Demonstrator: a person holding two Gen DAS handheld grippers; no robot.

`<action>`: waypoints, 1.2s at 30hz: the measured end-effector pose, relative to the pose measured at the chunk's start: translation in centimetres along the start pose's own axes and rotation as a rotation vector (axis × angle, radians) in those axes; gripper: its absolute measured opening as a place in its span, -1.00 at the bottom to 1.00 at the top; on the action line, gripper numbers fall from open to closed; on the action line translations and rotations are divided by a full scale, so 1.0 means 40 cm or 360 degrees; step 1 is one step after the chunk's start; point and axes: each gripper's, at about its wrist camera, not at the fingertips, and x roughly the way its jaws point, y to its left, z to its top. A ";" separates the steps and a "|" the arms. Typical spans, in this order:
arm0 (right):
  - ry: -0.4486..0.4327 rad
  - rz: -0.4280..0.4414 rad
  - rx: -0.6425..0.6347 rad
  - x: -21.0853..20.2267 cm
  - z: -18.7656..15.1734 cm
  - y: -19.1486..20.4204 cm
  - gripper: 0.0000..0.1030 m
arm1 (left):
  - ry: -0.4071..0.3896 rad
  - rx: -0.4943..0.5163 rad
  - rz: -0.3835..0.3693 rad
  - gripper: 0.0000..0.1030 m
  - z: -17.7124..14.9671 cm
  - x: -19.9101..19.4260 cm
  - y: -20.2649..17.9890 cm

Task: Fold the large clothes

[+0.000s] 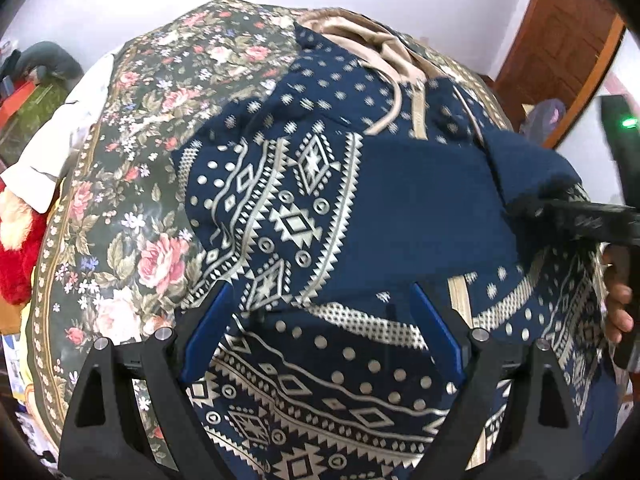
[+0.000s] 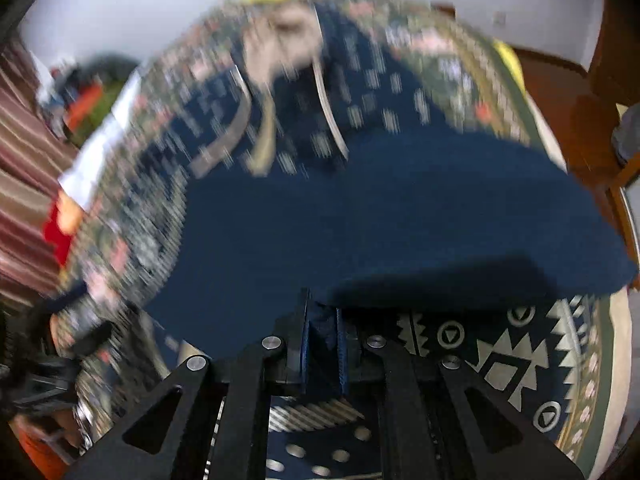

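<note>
A large navy garment (image 1: 304, 184) with a silver geometric print and a beige hood lining lies on a floral bedsheet (image 1: 132, 168). My left gripper (image 1: 320, 300) is open just above the garment, its blue-padded fingers spread wide with nothing between them. My right gripper (image 2: 322, 320) is shut on a plain navy fold of the garment (image 2: 360, 216) and holds it lifted over the printed side. The right gripper also shows in the left wrist view (image 1: 576, 220), pinching that fold at the right.
A red plush toy (image 1: 16, 264) and white cloth (image 1: 44, 160) lie at the bed's left edge. A wooden door (image 1: 560, 48) stands at the back right. Clutter sits beyond the bed on the left.
</note>
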 end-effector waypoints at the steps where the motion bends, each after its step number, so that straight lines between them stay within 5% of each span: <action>1: 0.0021 0.0028 0.0000 0.009 -0.002 -0.015 -0.85 | 0.0008 0.0016 -0.0010 0.74 -0.001 0.000 -0.011; 6: 0.0110 0.0224 0.0079 -0.010 -0.011 -0.077 -0.85 | -0.0012 0.0060 -0.0107 0.74 0.032 -0.003 -0.091; 14: 0.0111 0.0340 0.0039 -0.117 -0.060 -0.106 -0.85 | -0.0019 0.0213 -0.0262 0.74 0.114 0.021 -0.295; 18: 0.0091 0.0295 -0.0026 -0.156 -0.107 -0.133 -0.85 | 0.0048 0.0256 -0.0334 0.74 0.135 0.066 -0.378; 24: -0.0099 0.0162 -0.0034 -0.282 -0.149 -0.233 -0.85 | 0.0214 0.0364 -0.0139 0.74 0.121 0.179 -0.427; 30: -0.0263 -0.0137 0.0008 -0.367 -0.169 -0.342 -0.85 | 0.0119 0.0396 -0.0194 0.74 0.154 0.104 -0.448; 36: -0.0281 -0.0139 0.0186 -0.380 -0.187 -0.440 -0.85 | 0.0014 0.0579 -0.0267 0.74 0.238 0.050 -0.589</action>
